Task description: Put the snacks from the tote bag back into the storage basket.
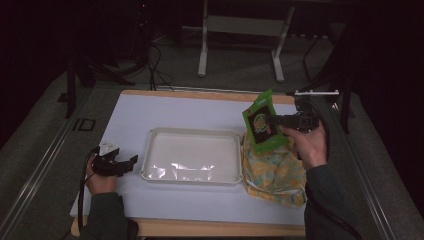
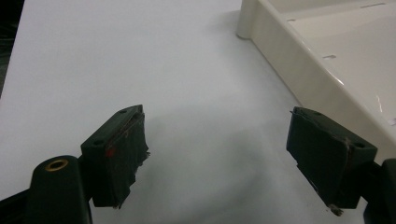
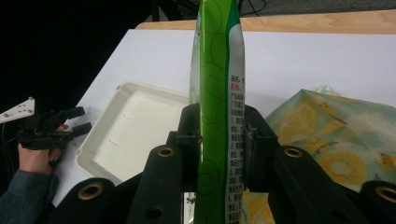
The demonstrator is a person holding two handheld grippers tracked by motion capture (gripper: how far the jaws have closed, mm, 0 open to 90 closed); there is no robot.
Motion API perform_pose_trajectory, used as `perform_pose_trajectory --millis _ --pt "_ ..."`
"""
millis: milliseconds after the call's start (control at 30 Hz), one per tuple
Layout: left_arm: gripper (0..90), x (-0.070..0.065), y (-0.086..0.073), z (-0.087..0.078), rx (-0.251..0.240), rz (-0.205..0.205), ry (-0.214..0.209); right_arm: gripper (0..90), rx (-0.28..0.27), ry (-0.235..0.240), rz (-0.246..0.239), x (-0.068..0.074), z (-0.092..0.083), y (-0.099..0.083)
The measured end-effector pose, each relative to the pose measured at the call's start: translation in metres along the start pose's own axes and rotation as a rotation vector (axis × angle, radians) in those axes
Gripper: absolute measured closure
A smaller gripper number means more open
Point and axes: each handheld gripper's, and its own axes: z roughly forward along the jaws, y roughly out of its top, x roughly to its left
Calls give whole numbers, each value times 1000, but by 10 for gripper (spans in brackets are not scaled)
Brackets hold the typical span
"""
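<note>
Green pouch (image 1: 262, 122) clamped upright in right gripper (image 1: 274, 120), above yellow bag (image 1: 274, 170); tray (image 1: 192, 132) lies just left. Left gripper (image 1: 131, 161) open, empty.

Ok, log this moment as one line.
right tool: shut on green pouch, above patterned bag | left tool: open, idle beside tray

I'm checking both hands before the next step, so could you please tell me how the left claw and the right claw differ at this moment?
The left claw stands open with nothing between its jaws, while the right claw is shut on a green snack bag.
The left claw sits low beside the white tray, while the right claw is raised above the yellow patterned bag.
Both are black and hand-held.
</note>
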Motion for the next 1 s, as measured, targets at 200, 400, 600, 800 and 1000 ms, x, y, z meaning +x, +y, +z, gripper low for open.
perform_pose_trajectory --millis 200,400,600,800,1000 --pt "204 0 0 0 0 0 0 728 1 8 2 3 6 0" --pt "204 0 0 0 0 0 -1 728 6 9 -2 5 11 0" --pt "204 0 0 0 1 -1 0 728 7 13 -1 9 16 -1" --pt "204 0 0 0 1 -1 -1 728 12 11 1 10 21 -3" --pt "204 0 0 0 1 -1 -1 728 15 14 2 13 26 -4"
